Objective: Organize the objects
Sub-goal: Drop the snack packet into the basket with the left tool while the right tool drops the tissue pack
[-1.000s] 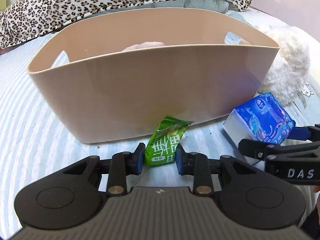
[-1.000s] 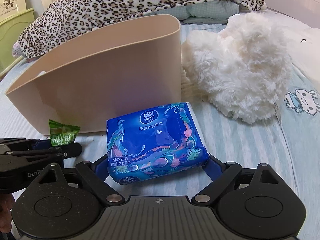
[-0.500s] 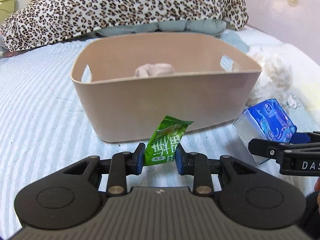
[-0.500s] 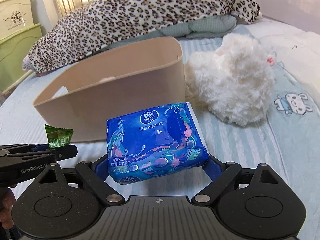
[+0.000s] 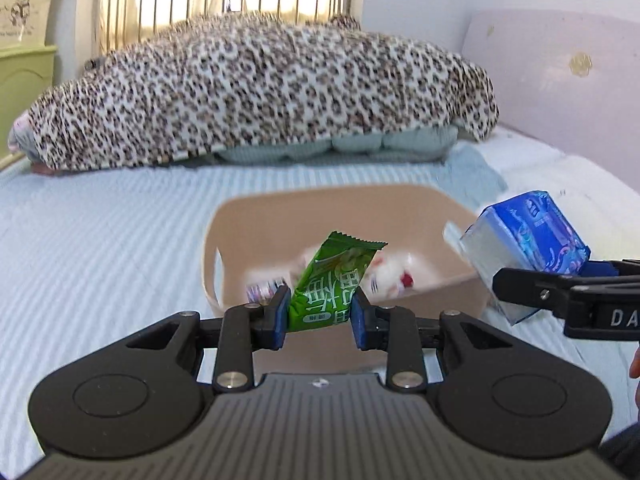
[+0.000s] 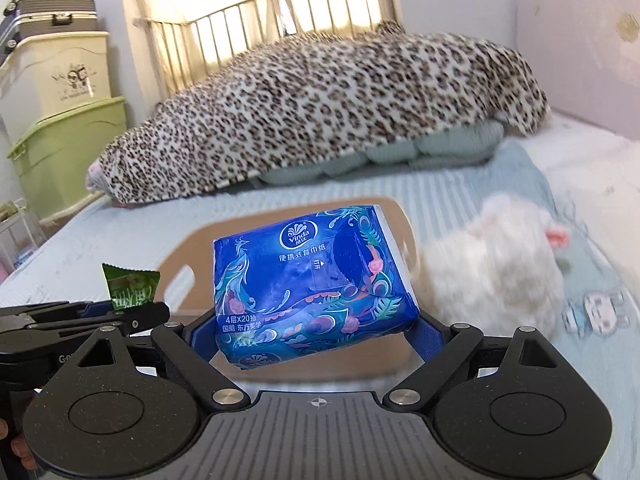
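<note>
Green snack sachet [image 5: 328, 284] and blue tissue pack [image 6: 308, 284], both up in the air above the bed's blue striped sheet [image 5: 100, 248], near the beige basket [image 5: 240, 216] sitting mid-bed, well short of the leopard blanket [image 5: 248, 92] at the head end. Left gripper [image 5: 320, 312] pinched shut on the sachet's lower end, pads squeezing the two side edges. Probably feather-light, crinkly and a bit slick, so holding low near the seal looks fine, just prone to twisting. Long axis running bottom to top, leaning a little right, serrated end pointing up and away toward the basket. Right gripper [image 6: 312, 332] spread wide but clamped on the tissue pack across its near end. Soft and squashy by the look of it, light, glossy film likely slippery, so gripping across the width rather than at a corner seems the safer bet. Flat printed face tilted up at the right camera, near-left corner dipping lower, far end out over the basket rim. Already in the basket: a white plush thing [image 5: 396, 272], blurry, plus something small with a label, can't tell what. Fluffy white toy [image 6: 496, 264] lying on the sheet just right of the basket.
</note>
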Demonstrator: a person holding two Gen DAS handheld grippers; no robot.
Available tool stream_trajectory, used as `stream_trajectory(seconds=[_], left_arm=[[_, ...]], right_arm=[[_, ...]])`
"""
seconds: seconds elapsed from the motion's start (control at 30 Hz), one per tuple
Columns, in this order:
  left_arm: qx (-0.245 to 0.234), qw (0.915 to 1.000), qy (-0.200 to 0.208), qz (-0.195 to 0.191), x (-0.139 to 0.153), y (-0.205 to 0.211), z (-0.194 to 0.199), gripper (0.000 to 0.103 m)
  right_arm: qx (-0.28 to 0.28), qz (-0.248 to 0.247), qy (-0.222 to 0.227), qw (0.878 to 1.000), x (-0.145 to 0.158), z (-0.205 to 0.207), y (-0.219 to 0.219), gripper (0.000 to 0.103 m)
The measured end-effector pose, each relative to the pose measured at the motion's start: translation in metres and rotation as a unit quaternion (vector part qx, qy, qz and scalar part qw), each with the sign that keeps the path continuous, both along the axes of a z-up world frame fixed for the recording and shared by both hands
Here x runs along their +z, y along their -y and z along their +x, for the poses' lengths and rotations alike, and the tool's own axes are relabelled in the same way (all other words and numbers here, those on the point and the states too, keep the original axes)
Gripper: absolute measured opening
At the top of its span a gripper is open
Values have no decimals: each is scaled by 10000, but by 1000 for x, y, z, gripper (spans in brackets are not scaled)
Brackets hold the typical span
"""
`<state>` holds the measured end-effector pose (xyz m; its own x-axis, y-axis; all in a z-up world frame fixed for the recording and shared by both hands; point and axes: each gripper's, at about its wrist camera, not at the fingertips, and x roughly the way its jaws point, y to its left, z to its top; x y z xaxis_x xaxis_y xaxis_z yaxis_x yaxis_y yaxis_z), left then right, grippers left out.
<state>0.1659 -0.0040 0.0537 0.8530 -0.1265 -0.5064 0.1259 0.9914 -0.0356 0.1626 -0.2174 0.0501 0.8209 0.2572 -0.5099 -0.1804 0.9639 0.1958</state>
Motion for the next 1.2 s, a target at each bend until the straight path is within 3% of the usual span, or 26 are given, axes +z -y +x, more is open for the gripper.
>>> stream_trajectory(seconds=[0.23,0.47,0.8,1.0,1.07,1.13,1.2], left_arm=[[245,9996,129,-27,12,-8,36,33],[550,9982,-185,143,-9,-13,90,33],[629,9935,-806,503,-60,0,139,33],[555,9928,-908,554,-57,1,138,34],[567,9930,-853,583,-51,2,135,43],[662,9930,-776,598,-44,1,130,70],[709,9936,-725,497,-36,1,126,71]], right_arm=[[101,-111,327,9994,18,29,-17,92],[70,-213,309,9993,9,73,-33,92],[-47,-674,-228,9975,-27,119,-49,92],[7,-737,-637,9952,-42,124,-49,94],[-14,-721,-624,9954,-40,121,-48,96],[-18,-678,-568,9961,-35,115,-46,98],[-19,-657,-534,9964,-29,110,-44,100]])
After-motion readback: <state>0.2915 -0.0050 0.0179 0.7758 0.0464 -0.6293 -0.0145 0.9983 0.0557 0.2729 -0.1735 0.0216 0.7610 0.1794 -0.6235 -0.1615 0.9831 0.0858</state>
